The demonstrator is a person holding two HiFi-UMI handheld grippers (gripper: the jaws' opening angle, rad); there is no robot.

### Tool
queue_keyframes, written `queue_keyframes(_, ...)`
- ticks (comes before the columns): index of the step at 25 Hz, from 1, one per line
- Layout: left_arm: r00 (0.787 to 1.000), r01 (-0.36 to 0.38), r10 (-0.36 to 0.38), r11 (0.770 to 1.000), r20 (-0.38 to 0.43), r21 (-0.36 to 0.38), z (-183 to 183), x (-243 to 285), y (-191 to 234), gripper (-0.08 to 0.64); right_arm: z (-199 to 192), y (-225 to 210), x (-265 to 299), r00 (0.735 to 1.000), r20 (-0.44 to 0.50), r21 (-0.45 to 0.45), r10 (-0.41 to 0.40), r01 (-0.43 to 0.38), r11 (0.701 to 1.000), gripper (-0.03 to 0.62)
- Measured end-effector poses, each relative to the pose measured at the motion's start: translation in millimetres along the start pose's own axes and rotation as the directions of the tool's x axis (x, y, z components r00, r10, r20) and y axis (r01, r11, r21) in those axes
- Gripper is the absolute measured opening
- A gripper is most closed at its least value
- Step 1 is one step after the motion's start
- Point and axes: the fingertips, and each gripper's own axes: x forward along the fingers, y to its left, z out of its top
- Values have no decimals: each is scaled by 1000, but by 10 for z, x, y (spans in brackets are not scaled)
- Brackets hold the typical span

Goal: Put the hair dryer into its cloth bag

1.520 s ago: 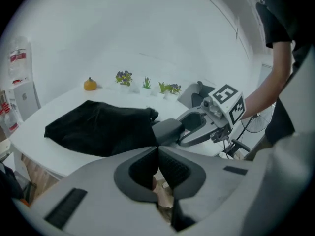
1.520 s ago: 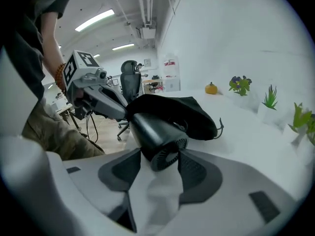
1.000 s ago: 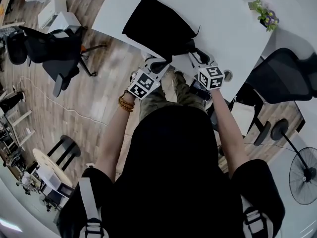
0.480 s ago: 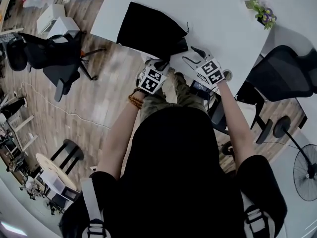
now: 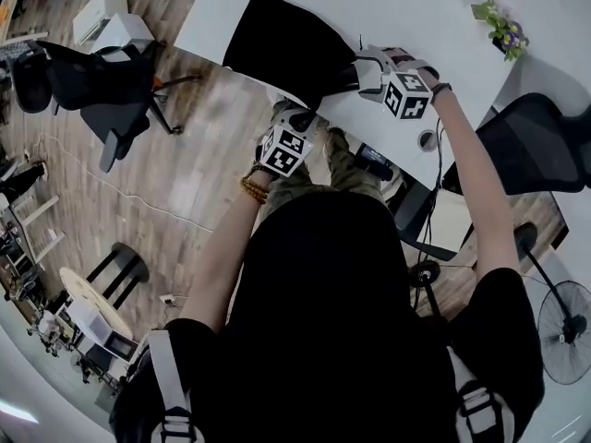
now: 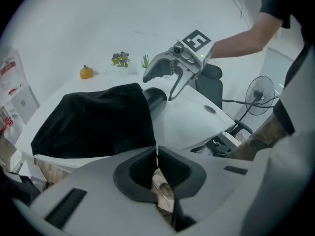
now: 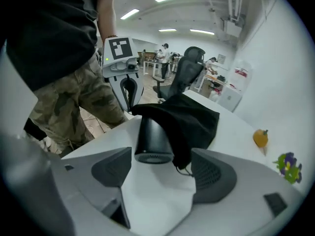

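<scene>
While just opening empty over white office table [image 5: 416, 26]: right hand-held gripper [image 5: 357, 73]; left [image 6: 157, 152] together.

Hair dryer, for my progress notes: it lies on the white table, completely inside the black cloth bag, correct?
No. The hair dryer lies on the white table only partly inside the black cloth bag; its round grilled end sticks out of the bag's mouth, as the right gripper view shows.
</scene>
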Motion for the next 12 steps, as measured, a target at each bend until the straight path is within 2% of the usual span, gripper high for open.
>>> queue_keyframes(5,1000,6,-6,999,11,38,55,-42,-90,31,300,46,177,990,-34,-151,138,-142,978,359)
queue_keyframes(8,999,-40,39,998,22,42,98,-71,-38,31,307,92,255,975,-60,-142,213,-219,965,357)
queue_keyframes(11,993,-116,114,991,37,66,185,-78,52,55,312,97,235,980,-59,-139,190,-196,971,340)
queue_keyframes(12,990,-135,133,988,40,75,208,-72,73,133,319,96,221,986,-52,-144,158,-164,976,318)
